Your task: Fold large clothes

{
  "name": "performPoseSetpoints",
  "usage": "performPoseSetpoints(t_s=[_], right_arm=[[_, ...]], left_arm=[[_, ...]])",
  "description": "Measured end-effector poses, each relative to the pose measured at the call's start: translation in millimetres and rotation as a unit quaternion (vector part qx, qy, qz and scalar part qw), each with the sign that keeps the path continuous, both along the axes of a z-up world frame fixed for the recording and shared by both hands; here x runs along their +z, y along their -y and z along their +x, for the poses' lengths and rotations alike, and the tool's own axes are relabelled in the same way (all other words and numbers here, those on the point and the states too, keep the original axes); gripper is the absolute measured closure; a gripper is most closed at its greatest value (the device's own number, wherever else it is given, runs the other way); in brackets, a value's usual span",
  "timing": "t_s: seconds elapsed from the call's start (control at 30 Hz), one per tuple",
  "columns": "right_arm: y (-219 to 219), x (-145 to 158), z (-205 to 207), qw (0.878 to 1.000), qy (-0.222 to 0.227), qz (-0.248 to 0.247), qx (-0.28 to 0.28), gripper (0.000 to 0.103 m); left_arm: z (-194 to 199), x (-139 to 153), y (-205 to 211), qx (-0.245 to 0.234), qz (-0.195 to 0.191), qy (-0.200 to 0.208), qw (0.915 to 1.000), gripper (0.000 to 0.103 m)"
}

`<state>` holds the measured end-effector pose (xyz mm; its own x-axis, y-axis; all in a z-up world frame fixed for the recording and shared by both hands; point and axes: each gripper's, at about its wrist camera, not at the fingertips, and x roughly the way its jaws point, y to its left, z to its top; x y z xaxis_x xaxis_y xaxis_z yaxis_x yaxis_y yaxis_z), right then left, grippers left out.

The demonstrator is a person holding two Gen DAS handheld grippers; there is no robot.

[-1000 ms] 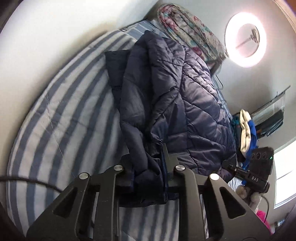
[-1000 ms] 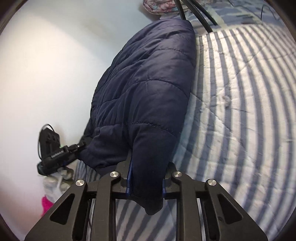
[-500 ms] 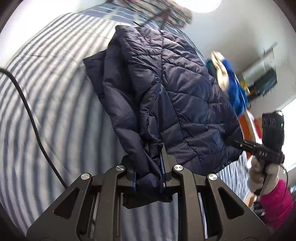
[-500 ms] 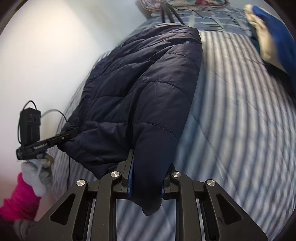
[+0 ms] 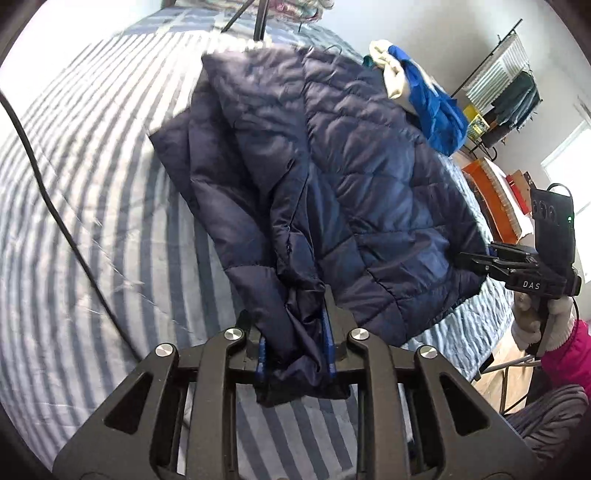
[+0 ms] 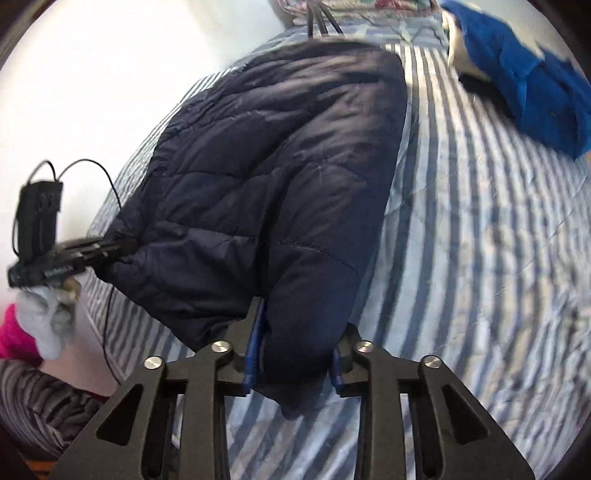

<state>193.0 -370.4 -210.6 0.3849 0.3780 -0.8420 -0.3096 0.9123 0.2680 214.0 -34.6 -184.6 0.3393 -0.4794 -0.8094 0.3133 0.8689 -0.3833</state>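
Note:
A dark navy quilted puffer jacket [image 5: 354, 177] lies over the blue-and-white striped bedspread [image 5: 74, 206]. My left gripper [image 5: 295, 343] is shut on a bunched corner of the jacket's near edge. My right gripper [image 6: 295, 354] is shut on the other near corner of the jacket [image 6: 266, 177]. Each gripper shows in the other's view: the right gripper [image 5: 476, 258] at the jacket's right edge, the left gripper [image 6: 103, 247] at its left edge. The jacket hangs between them, its far part resting on the bed.
A blue and cream pile of clothes [image 5: 424, 92] lies on the bed beyond the jacket, also in the right wrist view [image 6: 524, 74]. A black cable [image 5: 55, 206] crosses the bedspread at left. Tripod legs [image 5: 255, 18] and a floral cloth stand at the head. A clothes rack [image 5: 509, 92] stands at right.
Both grippers have tilted and swung down toward the bed with the jacket held. More of the bedspread and the blue clothes pile have come into view.

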Motion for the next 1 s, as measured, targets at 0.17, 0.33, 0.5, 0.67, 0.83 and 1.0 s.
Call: performPoseSetpoints(t_s=[0.17, 0.33, 0.5, 0.67, 0.83, 1.0], right_arm=[[8, 38, -35, 0.996, 0.068, -0.046, 0.03, 0.069], [11, 75, -6, 0.988, 0.142, -0.05, 0.037, 0.069], [5, 85, 56, 0.979, 0.198, -0.058, 0.004, 0.069], [-1, 71, 142, 0.983, 0.18, -0.014, -0.028, 0.087], [-29, 46, 197, 0.984, 0.175, -0.018, -0.016, 0.087], [-60, 6, 226, 0.99, 0.132, -0.057, 0.004, 0.087]], left_arm=[[-6, 59, -20, 0.007, 0.016, 0.08, 0.9967, 0.078], [26, 104, -27, 0.031, 0.011, 0.145, 0.9888, 0.078], [86, 98, -7, 0.041, 0.022, 0.144, 0.9885, 0.075], [132, 55, 21, 0.048, 0.041, 0.119, 0.9909, 0.075], [157, 12, 25, 0.082, 0.053, 0.091, 0.9911, 0.075], [158, -15, 25, 0.086, 0.072, 0.087, 0.9899, 0.074]])
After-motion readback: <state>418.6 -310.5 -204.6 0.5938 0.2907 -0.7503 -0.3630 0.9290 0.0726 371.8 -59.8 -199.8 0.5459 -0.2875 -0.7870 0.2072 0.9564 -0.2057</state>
